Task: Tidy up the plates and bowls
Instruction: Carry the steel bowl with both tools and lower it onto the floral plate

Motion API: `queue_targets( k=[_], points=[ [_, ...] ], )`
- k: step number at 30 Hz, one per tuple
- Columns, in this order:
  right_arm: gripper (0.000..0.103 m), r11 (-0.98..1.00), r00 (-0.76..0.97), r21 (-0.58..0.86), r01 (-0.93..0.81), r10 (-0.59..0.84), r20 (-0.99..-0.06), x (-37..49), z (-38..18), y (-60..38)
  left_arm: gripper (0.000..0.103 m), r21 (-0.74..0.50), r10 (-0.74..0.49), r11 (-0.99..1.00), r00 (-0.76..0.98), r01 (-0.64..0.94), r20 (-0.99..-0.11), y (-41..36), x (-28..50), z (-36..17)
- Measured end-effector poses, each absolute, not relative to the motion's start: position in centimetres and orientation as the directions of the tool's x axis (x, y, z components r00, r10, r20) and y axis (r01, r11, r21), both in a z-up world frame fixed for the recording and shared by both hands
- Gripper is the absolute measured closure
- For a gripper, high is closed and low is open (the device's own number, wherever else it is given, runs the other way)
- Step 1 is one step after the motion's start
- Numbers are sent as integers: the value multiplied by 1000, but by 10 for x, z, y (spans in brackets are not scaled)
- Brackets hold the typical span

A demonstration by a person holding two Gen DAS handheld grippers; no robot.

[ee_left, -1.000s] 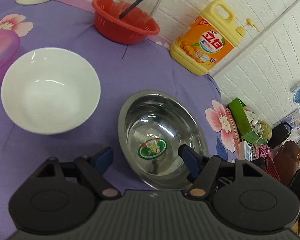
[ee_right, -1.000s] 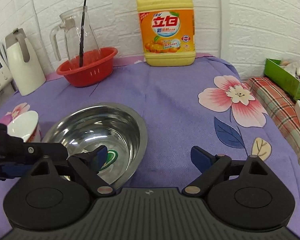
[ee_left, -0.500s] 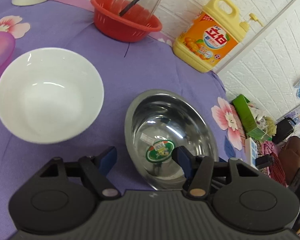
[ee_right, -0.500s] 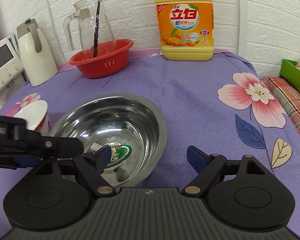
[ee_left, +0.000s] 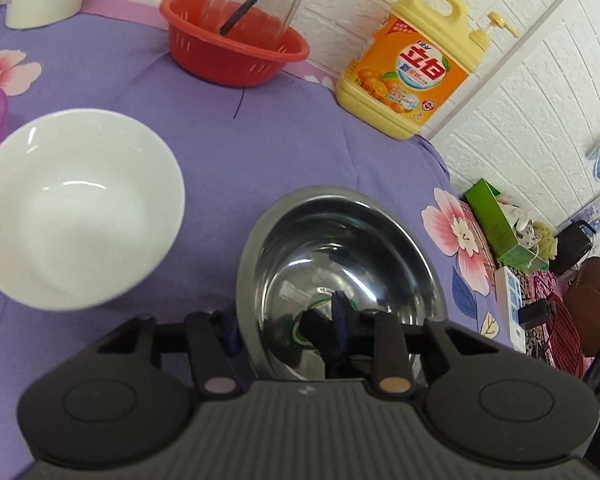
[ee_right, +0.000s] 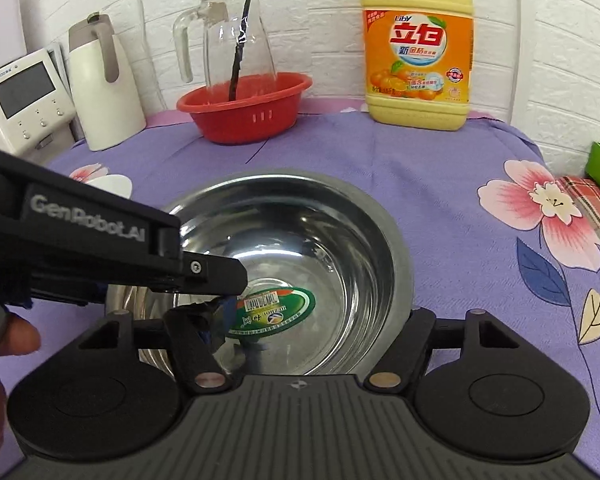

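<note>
Steel bowl point(ee_right: 300, 264), green barcoded sticker point(ee_right: 272, 312) inside, sits mid-tablecloth point(ee_right: 440, 184). Left gripper point(ee_left: 286, 320), marked "GenRobot.AI", straddles its near rim, jaws narrowed; contact unclear. Right gripper point(ee_right: 316, 328) spans the bowl, jaws released. "Liby" detergent bottle point(ee_right: 416, 48) stands behind.

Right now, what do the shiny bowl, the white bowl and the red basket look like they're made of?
The shiny bowl looks like polished steel: it mirrors the room and the tongs. The white bowl looks like glazed ceramic, smooth with soft highlights, though it could be glass or melamine. The red basket looks like moulded plastic, matte, with slots cut in its wall.
</note>
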State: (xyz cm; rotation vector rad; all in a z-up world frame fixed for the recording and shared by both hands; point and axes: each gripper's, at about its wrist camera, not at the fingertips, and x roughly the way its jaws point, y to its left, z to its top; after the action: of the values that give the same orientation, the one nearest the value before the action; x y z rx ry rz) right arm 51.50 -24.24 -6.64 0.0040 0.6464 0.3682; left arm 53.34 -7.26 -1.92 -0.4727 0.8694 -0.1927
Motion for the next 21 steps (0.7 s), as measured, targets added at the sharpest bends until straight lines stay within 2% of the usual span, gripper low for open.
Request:
queue_targets(
  k=[6,13,21],
  points=[
    [0,926,720,153,-346,366,-590,490,-54,-240,74,-448,-351,894,631,6,-692,-65,499,1],
    [0,912,725,128,-389,389,-568,411,-27,-222,75,-448,-367,893,647,45,-668,-29,413,30],
    [0,843,691,109,-527,500,-522,305,-6,-146,75,-355,-260,935,714,18,-650,53,292,49]
  ],
)
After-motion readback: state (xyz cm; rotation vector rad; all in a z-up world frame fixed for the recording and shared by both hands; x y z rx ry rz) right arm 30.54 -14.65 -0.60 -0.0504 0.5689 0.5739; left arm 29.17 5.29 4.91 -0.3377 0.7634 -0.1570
